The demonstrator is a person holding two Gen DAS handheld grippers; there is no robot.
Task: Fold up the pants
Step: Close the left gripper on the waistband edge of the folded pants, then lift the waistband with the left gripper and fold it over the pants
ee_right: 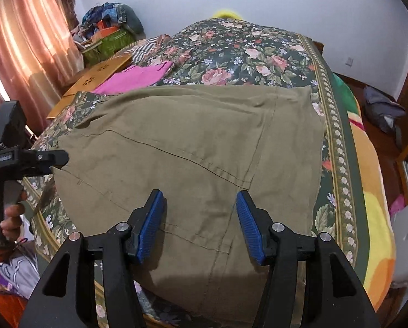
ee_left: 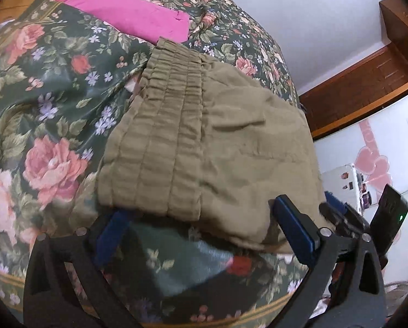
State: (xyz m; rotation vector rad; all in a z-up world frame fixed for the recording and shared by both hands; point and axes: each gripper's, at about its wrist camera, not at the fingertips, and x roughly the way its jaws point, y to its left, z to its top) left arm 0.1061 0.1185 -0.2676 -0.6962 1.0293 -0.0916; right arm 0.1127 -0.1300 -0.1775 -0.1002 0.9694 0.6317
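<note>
Khaki pants (ee_right: 193,147) lie folded flat on a floral bedspread (ee_right: 231,54). In the left wrist view their gathered elastic waistband (ee_left: 163,136) faces me. My left gripper (ee_left: 201,227) is open, its blue pads (ee_left: 294,232) at the near edge of the pants, one pad partly under the cloth edge. It also shows in the right wrist view (ee_right: 50,161) at the pants' left edge. My right gripper (ee_right: 199,224) is open and empty, its pads (ee_right: 152,218) hovering just above the near part of the pants.
A folded pink garment (ee_left: 138,13) lies farther up the bed. A wooden board (ee_right: 100,79) and a pile of bags (ee_right: 111,30) sit at the far left by the curtains. A white fridge (ee_left: 381,164) stands to the right. An orange blanket (ee_right: 373,191) hangs at the bed's right edge.
</note>
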